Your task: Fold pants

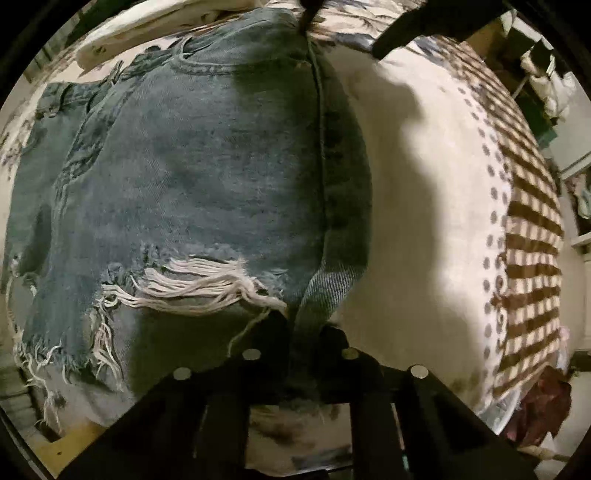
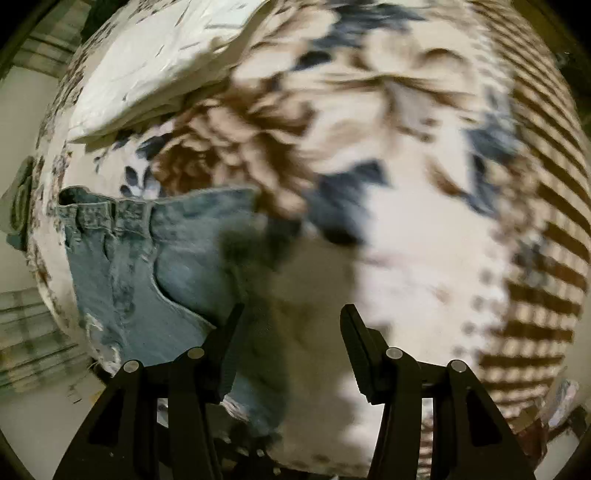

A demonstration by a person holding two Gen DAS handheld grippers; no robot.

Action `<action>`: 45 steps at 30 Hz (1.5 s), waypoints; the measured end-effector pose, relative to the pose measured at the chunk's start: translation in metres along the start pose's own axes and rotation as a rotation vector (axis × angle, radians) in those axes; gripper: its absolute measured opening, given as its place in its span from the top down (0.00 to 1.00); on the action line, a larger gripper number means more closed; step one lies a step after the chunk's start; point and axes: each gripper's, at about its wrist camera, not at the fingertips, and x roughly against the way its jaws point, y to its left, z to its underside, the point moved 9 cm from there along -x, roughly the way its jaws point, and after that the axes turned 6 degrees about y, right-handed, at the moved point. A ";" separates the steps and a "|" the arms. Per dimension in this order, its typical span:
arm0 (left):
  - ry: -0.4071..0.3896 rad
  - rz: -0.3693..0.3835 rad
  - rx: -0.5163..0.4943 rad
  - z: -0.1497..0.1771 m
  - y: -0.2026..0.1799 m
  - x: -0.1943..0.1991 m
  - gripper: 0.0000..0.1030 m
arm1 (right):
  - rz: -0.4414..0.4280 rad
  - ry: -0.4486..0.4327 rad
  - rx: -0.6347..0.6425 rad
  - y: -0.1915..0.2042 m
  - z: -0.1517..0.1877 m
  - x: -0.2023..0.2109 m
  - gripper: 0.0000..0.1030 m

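Blue ripped denim shorts [image 1: 192,192] lie on a bed, with frayed white threads along the hem. My left gripper [image 1: 306,339] is shut on the near hem of the shorts at the side seam, and lifts that edge a little. In the right wrist view the same shorts [image 2: 147,258] lie at the lower left with the waistband toward the top. My right gripper [image 2: 291,317] is open and empty, held just right of the shorts above the bedspread. Its black arm [image 1: 424,26] shows at the top of the left wrist view.
The bedspread [image 2: 388,221] is cream with brown and blue flowers and a brown checked border [image 1: 532,236]. Folded cream fabric [image 2: 155,62] lies at the far left of the bed. Shelves and clutter [image 1: 546,85] stand past the bed's right edge.
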 end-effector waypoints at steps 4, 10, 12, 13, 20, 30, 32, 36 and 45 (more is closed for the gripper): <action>-0.038 0.033 0.016 -0.001 0.023 0.022 0.93 | -0.107 0.059 -0.060 0.014 -0.020 -0.029 0.41; -0.104 0.095 0.029 0.003 0.044 0.063 0.94 | -0.103 -0.008 -0.038 0.040 -0.025 -0.021 0.84; -0.122 0.118 0.050 0.008 0.057 0.079 0.94 | -0.086 -0.040 -0.035 0.049 -0.020 -0.007 0.85; -0.137 0.124 0.052 0.007 0.066 0.089 0.94 | -0.084 -0.053 -0.039 0.055 -0.017 0.001 0.85; -0.197 0.144 0.165 0.007 0.149 0.139 0.94 | -0.072 -0.137 -0.055 0.120 -0.012 0.062 0.86; -0.179 0.133 0.468 0.027 0.296 0.127 0.94 | -0.003 -0.143 0.087 0.298 -0.039 0.045 0.86; -0.173 0.132 0.511 0.029 0.318 0.116 0.94 | 0.026 -0.121 0.099 0.329 -0.048 0.022 0.86; -0.162 0.129 0.596 0.036 0.354 0.093 0.93 | 0.100 -0.101 0.130 0.373 -0.062 -0.017 0.86; -0.082 0.197 0.779 0.056 0.402 0.057 0.81 | 0.163 -0.028 0.148 0.414 -0.071 -0.065 0.65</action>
